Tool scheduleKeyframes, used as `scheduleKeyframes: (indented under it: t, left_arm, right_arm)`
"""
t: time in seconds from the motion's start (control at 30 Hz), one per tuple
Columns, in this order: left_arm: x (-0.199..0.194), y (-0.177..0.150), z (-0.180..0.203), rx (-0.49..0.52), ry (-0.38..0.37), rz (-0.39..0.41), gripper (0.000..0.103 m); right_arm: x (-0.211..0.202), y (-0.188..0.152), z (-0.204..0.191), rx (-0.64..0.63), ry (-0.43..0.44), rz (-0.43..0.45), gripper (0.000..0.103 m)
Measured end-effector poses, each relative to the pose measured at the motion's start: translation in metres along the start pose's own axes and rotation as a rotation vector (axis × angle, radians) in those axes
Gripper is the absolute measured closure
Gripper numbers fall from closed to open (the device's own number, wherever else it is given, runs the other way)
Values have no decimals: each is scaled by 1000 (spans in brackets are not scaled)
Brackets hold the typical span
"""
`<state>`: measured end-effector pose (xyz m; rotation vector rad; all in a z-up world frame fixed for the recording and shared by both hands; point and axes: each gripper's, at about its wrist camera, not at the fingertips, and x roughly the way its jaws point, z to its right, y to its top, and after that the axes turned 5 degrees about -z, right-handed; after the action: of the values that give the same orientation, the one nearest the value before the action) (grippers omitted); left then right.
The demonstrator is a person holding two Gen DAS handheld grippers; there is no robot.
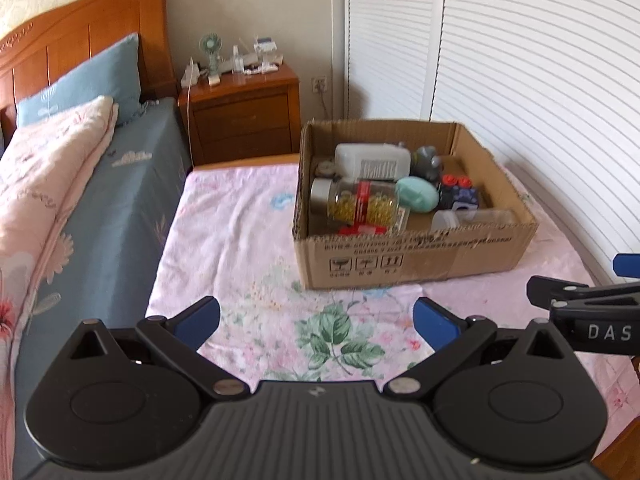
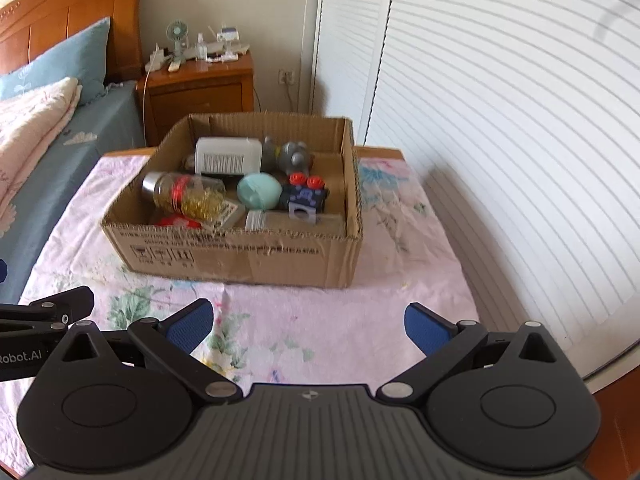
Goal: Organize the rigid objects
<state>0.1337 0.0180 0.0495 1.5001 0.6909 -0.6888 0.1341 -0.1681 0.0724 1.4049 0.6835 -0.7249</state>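
Note:
An open cardboard box [image 1: 416, 256] [image 2: 240, 252] stands on a table with a pink flowered cloth [image 1: 248, 240] [image 2: 320, 320]. It holds a white bottle [image 1: 372, 160] [image 2: 228, 156], a glass jar of gold clips [image 1: 356, 200] [image 2: 188, 196], a mint oval case [image 1: 416, 194] [image 2: 260, 190], a grey toy [image 1: 428, 160] [image 2: 294, 156], a dark blue block with red knobs [image 1: 458, 194] [image 2: 306, 194] and a clear bottle [image 1: 472, 218] [image 2: 296, 220]. My left gripper [image 1: 316, 320] is open and empty in front of the box. My right gripper [image 2: 308, 322] is open and empty too.
A bed with blue sheet [image 1: 112, 208] and pillows lies left of the table. A wooden nightstand [image 1: 244, 116] with a small fan stands behind. White louvered doors [image 1: 520, 80] [image 2: 500, 120] run along the right.

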Motion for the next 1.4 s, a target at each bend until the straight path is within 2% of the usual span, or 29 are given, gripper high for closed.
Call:
scheduleKeyframes:
  t: [0.2, 1.4]
  left_arm:
    - [-8, 5, 8, 7, 5, 24, 1]
    - [1, 5, 14, 5, 16, -3, 1]
  right_arm:
    - [-4, 1, 7, 12, 7, 9, 0]
    - [5, -1, 10, 11, 13, -10, 0]
